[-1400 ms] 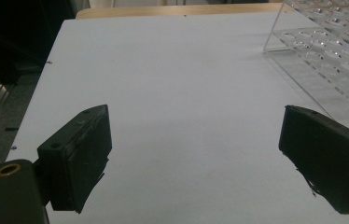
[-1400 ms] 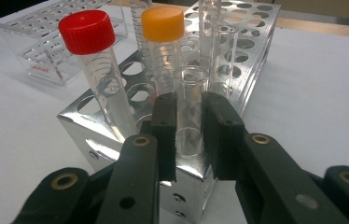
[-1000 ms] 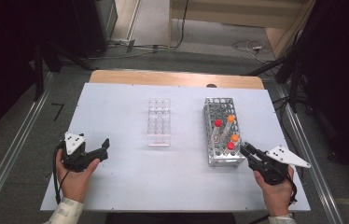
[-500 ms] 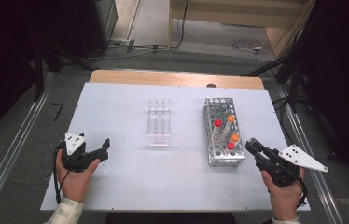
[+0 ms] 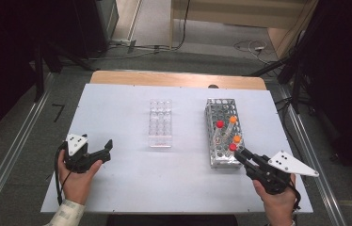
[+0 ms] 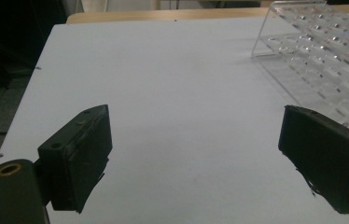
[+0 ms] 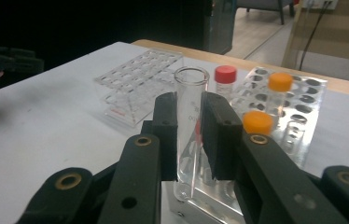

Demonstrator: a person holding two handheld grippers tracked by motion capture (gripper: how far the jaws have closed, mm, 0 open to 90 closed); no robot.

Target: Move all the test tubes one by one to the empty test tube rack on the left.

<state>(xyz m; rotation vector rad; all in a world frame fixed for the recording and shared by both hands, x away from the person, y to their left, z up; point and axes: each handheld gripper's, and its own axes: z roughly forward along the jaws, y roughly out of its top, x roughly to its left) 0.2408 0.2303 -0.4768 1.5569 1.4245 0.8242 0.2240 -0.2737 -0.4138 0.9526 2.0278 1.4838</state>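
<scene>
1. clear glass tube (image 7: 190, 121), uncapped, sits clamped between your right gripper's (image 7: 190, 140) jaws, directly above the metal rack's (image 5: 214, 141) near corner.
2. your left gripper (image 6: 210, 154) hangs released, clear plastic rack (image 5: 160, 123) ahead to its right, unfilled.
3. four capped tubes (image 5: 220, 125) wait beyond your right gripper; the transfer looks barely begun.

Left tongs (image 6: 196, 158) spread wide, white table (image 6: 172, 84), clear rack (image 6: 322, 60) upper right
</scene>
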